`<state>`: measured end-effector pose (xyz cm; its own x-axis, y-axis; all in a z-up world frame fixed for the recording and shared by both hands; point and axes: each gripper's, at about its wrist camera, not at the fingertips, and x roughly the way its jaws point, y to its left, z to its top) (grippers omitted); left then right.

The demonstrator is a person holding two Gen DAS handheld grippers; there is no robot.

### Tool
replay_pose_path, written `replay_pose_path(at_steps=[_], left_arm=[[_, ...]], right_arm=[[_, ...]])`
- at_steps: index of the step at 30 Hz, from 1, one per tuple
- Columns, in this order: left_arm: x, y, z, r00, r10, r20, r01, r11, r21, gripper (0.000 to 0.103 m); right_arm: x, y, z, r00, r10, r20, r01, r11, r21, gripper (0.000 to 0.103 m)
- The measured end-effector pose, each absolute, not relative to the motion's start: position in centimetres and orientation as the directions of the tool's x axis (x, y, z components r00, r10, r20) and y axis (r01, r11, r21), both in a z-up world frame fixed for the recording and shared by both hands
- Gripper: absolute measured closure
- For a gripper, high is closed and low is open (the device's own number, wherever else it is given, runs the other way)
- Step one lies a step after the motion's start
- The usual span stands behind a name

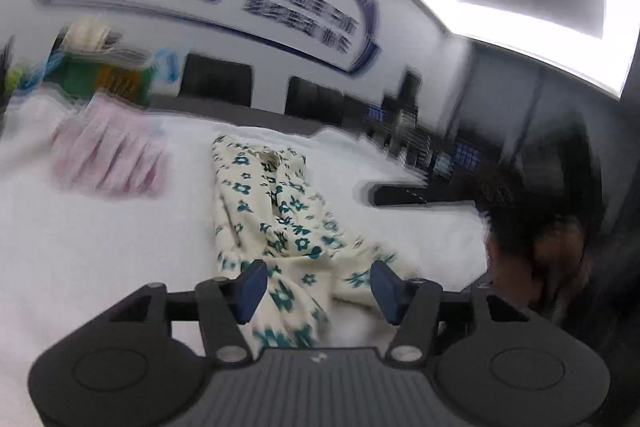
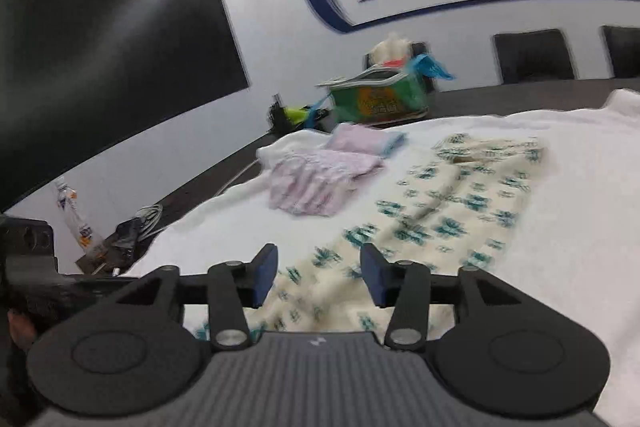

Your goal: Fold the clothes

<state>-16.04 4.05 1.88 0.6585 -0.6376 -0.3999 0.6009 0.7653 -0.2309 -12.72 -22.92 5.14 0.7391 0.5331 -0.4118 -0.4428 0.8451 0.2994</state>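
Note:
Cream trousers with a teal flower print (image 1: 276, 227) lie stretched out on a white sheet (image 1: 100, 247). My left gripper (image 1: 318, 291) is open, its blue pads either side of the near end of the cloth, just above it. In the right wrist view the same trousers (image 2: 452, 211) run away to the upper right. My right gripper (image 2: 318, 277) is open over their near end, holding nothing. Both views are blurred.
A folded pink garment (image 2: 320, 175) lies on the sheet to the left of the trousers, also in the left wrist view (image 1: 108, 155). A green box (image 2: 380, 99) with papers stands behind it. Dark chairs (image 2: 532, 55) line the far wall. A bottle (image 2: 76, 215) and cables sit at left.

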Motion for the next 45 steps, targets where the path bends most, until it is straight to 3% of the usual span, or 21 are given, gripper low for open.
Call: replay_pose_path(at_steps=[4,8,10,11,12,13,18,21,23,27,29,31,33,36,38,40,43,44,45], left_arm=[[-14.6,-0.6,0.3,0.654,-0.546,-0.523,0.607,0.792,-0.069,0.05],[-13.1,-0.2,-1.6,0.699,-0.437,-0.566,0.543,0.839,0.023,0.052],[-12.8,0.7,-2.0,0.696,-0.439,-0.568,0.533,0.846,-0.001,0.081],[-12.6,1.2,-2.0,0.696,-0.439,-0.569,0.514,0.857,-0.032,0.095],[-12.8,1.8,-1.9,0.707,-0.446,-0.548,0.496,0.866,-0.064,0.097],[-13.3,2.0,-1.5,0.736,-0.436,-0.518,0.476,0.877,-0.062,0.097],[-16.9,2.2,0.1,0.908,-0.256,-0.332,0.302,0.949,0.092,0.099],[-16.3,1.9,-0.5,0.916,-0.204,-0.346,0.25,0.964,0.094,0.099],[-15.7,1.2,-1.7,0.908,-0.178,-0.378,0.249,0.958,0.146,0.098],[-15.5,2.4,-3.1,0.864,-0.21,-0.458,0.269,0.961,0.068,0.092],[-16.3,4.2,-3.2,0.847,-0.268,-0.459,0.309,0.951,0.014,0.085],[-17.3,6.2,-2.8,0.825,-0.356,-0.44,0.37,0.927,-0.057,0.074],[-17.9,8.2,-2.2,0.797,-0.435,-0.419,0.414,0.899,-0.144,0.06],[-17.1,9.8,-1.3,0.785,-0.493,-0.375,0.428,0.87,-0.246,0.052],[-16.1,9.4,-1.2,0.79,-0.474,-0.388,0.406,0.88,-0.247,0.051],[-14.8,8.3,-1.4,0.786,-0.451,-0.422,0.398,0.893,-0.212,0.051],[-13.3,7.0,-2.4,0.751,-0.467,-0.466,0.429,0.882,-0.193,0.054],[-13.3,6.6,-2.6,0.74,-0.471,-0.48,0.435,0.88,-0.191,0.061],[-13.2,6.3,-2.9,0.729,-0.474,-0.494,0.441,0.877,-0.19,0.082]], right_arm=[[-6.0,-20.4,4.3,0.69,0.486,-0.537,-0.428,0.872,0.238,0.052],[0.6,-18.9,3.1,0.623,0.433,-0.651,-0.387,0.894,0.224,0.052],[3.3,-18.8,2.0,0.584,0.411,-0.7,-0.347,0.906,0.243,0.055],[4.0,-18.7,1.3,0.572,0.396,-0.718,-0.339,0.912,0.232,0.063],[4.7,-18.5,0.5,0.56,0.38,-0.736,-0.332,0.917,0.221,0.086],[4.9,-18.3,0.3,0.569,0.375,-0.732,-0.336,0.918,0.209,0.097],[2.3,-19.5,2.2,0.707,0.468,-0.53,-0.372,0.884,0.283,0.099],[1.8,-20.3,1.7,0.719,0.474,-0.508,-0.352,0.879,0.322,0.099],[2.3,-19.9,0.4,0.696,0.45,-0.56,-0.332,0.893,0.305,0.099],[2.3,-19.3,-1.5,0.657,0.391,-0.645,-0.317,0.919,0.234,0.095],[1.4,-20.0,-0.7,0.673,0.388,-0.63,-0.311,0.921,0.235,0.083],[-0.1,-21.5,0.9,0.725,0.372,-0.58,-0.289,0.928,0.234,0.061],[-1.9,-22.7,2.4,0.755,0.37,-0.541,-0.29,0.929,0.229,0.059],[-4.9,-23.6,3.4,0.765,0.379,-0.52,-0.318,0.926,0.206,0.059],[-7.1,-23.5,3.2,0.756,0.386,-0.529,-0.343,0.922,0.182,0.058],[-9.2,-23.1,2.3,0.737,0.408,-0.538,-0.352,0.912,0.208,0.05],[-11.6,-21.8,0.6,0.702,0.43,-0.567,-0.365,0.902,0.232,0.05],[-12.1,-21.1,0.1,0.706,0.414,-0.574,-0.368,0.908,0.202,0.05],[-12.5,-20.3,-0.2,0.722,0.384,-0.575,-0.367,0.918,0.152,0.05]])
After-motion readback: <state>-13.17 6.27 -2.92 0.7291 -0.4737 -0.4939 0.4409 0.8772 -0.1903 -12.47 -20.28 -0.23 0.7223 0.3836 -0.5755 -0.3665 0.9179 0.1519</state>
